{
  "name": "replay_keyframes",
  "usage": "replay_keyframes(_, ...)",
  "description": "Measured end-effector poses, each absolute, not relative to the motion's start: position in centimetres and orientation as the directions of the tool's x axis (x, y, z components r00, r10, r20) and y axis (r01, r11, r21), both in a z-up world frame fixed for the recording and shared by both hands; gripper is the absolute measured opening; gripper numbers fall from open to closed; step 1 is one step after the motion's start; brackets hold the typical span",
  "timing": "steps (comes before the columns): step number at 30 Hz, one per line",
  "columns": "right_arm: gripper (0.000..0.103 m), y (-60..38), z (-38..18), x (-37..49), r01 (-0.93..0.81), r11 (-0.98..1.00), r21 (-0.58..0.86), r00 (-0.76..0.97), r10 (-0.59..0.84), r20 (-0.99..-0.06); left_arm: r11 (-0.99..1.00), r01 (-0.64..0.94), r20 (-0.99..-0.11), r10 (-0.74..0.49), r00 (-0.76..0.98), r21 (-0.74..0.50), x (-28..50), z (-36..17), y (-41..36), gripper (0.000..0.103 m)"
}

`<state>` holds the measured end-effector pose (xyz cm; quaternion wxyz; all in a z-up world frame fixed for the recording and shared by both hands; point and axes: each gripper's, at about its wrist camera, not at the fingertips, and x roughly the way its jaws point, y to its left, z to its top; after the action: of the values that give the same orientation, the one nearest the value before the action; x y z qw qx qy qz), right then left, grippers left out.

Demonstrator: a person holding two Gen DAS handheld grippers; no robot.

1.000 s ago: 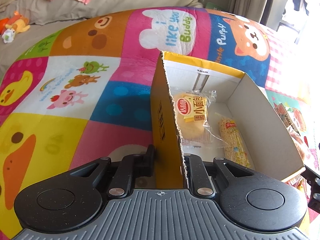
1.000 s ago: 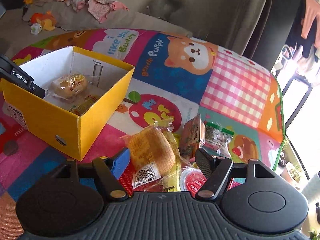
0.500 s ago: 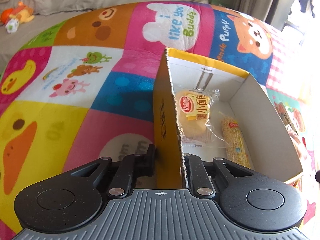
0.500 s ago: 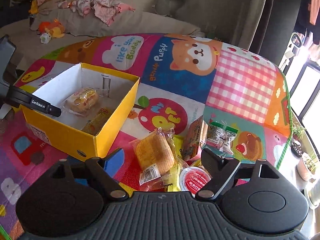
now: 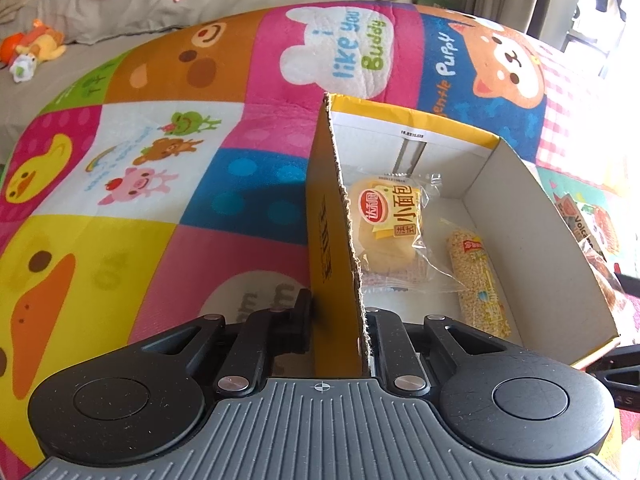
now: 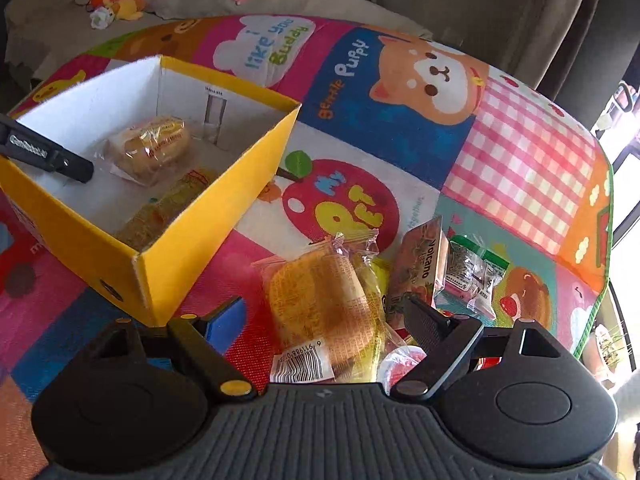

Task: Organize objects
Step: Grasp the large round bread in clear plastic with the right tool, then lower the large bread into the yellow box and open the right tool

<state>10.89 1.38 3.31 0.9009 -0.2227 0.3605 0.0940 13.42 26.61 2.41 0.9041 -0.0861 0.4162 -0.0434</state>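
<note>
A yellow cardboard box (image 5: 332, 240) with a white inside stands on the colourful play mat. My left gripper (image 5: 338, 308) is shut on its near side wall, one finger outside and one inside. In the box lie a wrapped small bread (image 5: 388, 220) and a grain bar (image 5: 478, 280). In the right wrist view the box (image 6: 224, 200) is at the left, with the left gripper's finger (image 6: 48, 156) over its rim. My right gripper (image 6: 322, 312) is open around a wrapped orange bread packet (image 6: 316, 292) on top of a snack pile; its pads are clear of the wrapper.
The pile also holds a Volcano packet (image 6: 424, 268), a green-and-white sweet packet (image 6: 472, 272) and a red cup (image 6: 400, 364). The mat's green edge (image 6: 600, 296) drops off at the right. A grey sofa with plush toys (image 6: 116, 4) lies behind.
The right gripper's jaws spread wider, pulled back, then came in low over the pile, so the orange packet now lies between the fingers. The left gripper has kept its hold on the box wall.
</note>
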Motion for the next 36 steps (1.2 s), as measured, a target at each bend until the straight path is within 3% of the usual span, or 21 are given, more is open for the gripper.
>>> replay_keyframes(1,0.082,1.5,3.0,11.1,-0.329,0.883,-0.335,0.716,0.002,-0.698,0.981,0.007,-0.745,-0.151,0.650,-0.193,13.4,2.4,26.6,0.015)
replay_keyframes(2,0.068,1.5,2.8,11.3,-0.323,0.887,-0.330,0.708,-0.005,-0.706,0.981,0.007,-0.744,-0.151,0.651,-0.193,13.4,2.4,26.6,0.015)
replay_keyframes(3,0.061,1.4,2.7,11.3,-0.322,0.893,-0.313,0.693,-0.003,-0.721,0.981,0.006,-0.743,-0.152,0.652,-0.195,13.4,2.4,26.6,0.015)
replay_keyframes(6,0.054,0.5,4.0,10.2,-0.305,0.924,-0.232,0.665,0.032,-0.747,0.980,0.006,-0.742,-0.156,0.652,-0.201,13.4,2.4,26.7,0.015)
replay_keyframes(13,0.053,-2.6,9.5,4.1,-0.287,0.958,0.001,0.622,0.188,-0.760,0.982,0.007,-0.740,-0.146,0.657,-0.188,13.3,2.5,26.5,0.015)
replay_keyframes(19,0.053,-3.3,15.1,-0.4,-0.321,0.931,0.174,0.663,0.352,-0.661,0.986,0.015,-0.747,-0.136,0.651,-0.167,13.3,2.6,26.2,0.014)
replay_keyframes(24,0.054,-1.2,17.1,-2.0,-0.395,0.909,0.136,0.699,0.393,-0.597,0.986,0.023,-0.746,-0.140,0.651,-0.164,13.2,2.5,26.2,0.014)
replay_keyframes(31,0.054,0.3,15.4,0.0,-0.381,0.911,0.160,0.668,0.390,-0.634,0.986,0.033,-0.743,-0.147,0.653,-0.166,13.2,2.5,26.3,0.014)
replay_keyframes(36,0.054,0.9,16.9,1.5,-0.367,0.915,0.169,0.706,0.392,-0.590,0.982,0.034,-0.739,-0.161,0.654,-0.184,13.2,2.4,26.5,0.015)
